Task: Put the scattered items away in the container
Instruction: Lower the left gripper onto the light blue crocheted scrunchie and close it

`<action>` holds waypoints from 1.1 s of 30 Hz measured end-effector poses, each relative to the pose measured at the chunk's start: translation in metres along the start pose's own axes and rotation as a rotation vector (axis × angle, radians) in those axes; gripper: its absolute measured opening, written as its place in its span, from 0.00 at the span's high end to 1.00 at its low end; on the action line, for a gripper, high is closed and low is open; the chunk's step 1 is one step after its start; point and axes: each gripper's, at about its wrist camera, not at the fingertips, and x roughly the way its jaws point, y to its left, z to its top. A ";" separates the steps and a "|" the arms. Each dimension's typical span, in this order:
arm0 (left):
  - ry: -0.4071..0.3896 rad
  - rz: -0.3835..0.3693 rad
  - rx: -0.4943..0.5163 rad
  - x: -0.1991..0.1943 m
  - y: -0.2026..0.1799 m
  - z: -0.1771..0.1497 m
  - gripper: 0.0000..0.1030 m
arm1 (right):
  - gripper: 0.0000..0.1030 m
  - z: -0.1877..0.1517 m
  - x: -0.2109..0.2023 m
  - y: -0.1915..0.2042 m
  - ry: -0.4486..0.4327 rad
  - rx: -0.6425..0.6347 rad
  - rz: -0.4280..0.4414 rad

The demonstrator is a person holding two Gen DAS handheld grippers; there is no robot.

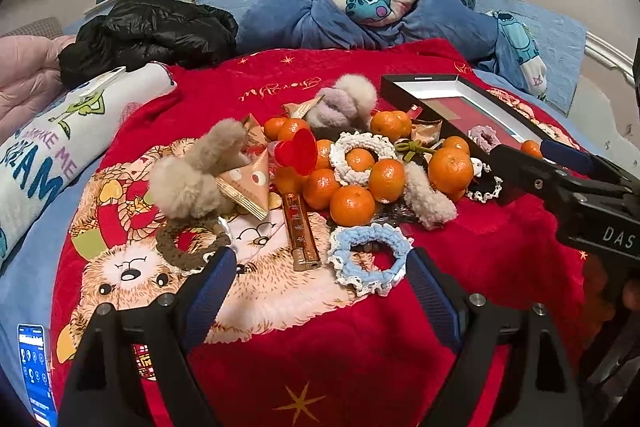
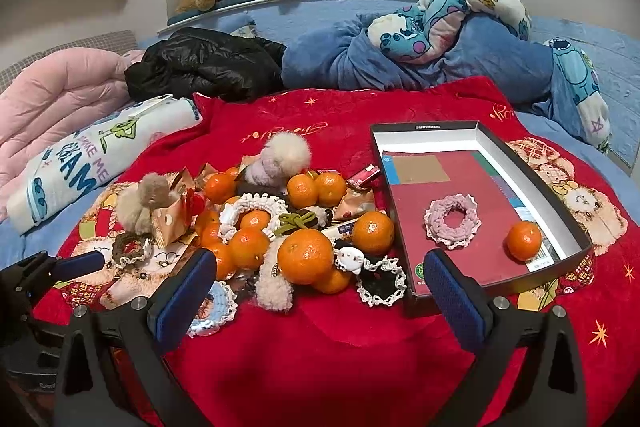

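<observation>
- Holding both grippers spread over the red blanket [image 2: 320,347], we grip nothing.
- Our left gripper [image 1: 320,267] hovers with a blue scrunchie [image 1: 370,263] between its blue pads, untouched, and a gold tube [image 1: 300,227] just beyond.
- Our right gripper [image 2: 320,271] hangs near the box [image 2: 576,223], its right finger at the box's near corner.
- Inside the box we see a pink scrunchie [image 2: 452,223] and one mandarin [image 2: 524,241], apart.
- Left of the box, more mandarins [image 2: 306,255], scrunchies and fluffy clips [image 2: 280,155] lie heaped on the blanket.
</observation>
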 end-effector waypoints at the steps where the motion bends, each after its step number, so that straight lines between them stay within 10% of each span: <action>1: 0.002 -0.003 -0.001 0.000 -0.001 0.000 0.15 | 0.00 0.000 0.000 0.000 0.000 0.000 0.000; 33: -0.005 -0.068 0.011 -0.004 -0.023 0.007 0.15 | 0.00 0.004 0.000 -0.013 -0.004 0.045 0.002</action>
